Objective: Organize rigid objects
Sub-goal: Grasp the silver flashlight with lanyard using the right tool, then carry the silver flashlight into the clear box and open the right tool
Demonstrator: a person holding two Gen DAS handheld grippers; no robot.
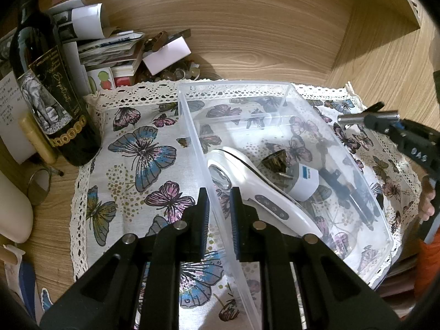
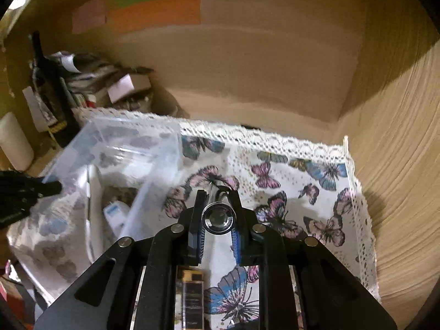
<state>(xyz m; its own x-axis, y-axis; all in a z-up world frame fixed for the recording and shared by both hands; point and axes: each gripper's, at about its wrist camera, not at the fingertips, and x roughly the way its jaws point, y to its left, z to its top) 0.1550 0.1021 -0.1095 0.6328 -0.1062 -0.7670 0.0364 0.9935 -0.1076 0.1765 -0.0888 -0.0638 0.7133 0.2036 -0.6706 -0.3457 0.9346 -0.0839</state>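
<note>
My clear plastic bin sits on the butterfly cloth, toward the cloth's right half. Inside it lie a white handheld device along the near left wall, a small white plug adapter beside it with a dark striped cone-shaped piece just behind, and a long black tool along the right wall.

At the tabletop's left edge, just off the cloth's left border, stands a dark wine bottle with an elephant label. Behind it, toward the back left corner, is a heap of papers and booklets, with small shells or stones spilled at the cloth's rear edge. A round little mirror lies on the bare wood near the bottle's foot. Coloured sticky notes hang on the wooden back panel.

My left tongs straddle the bin's near left wall, one finger outside and one inside; they are slightly spread, and whether the pads press the plastic I cannot tell. My right tongs are pinched on a metal cylinder, a small flashlight by its lens, held above the cloth just right of the bin. The right view is motion-blurred.
</note>
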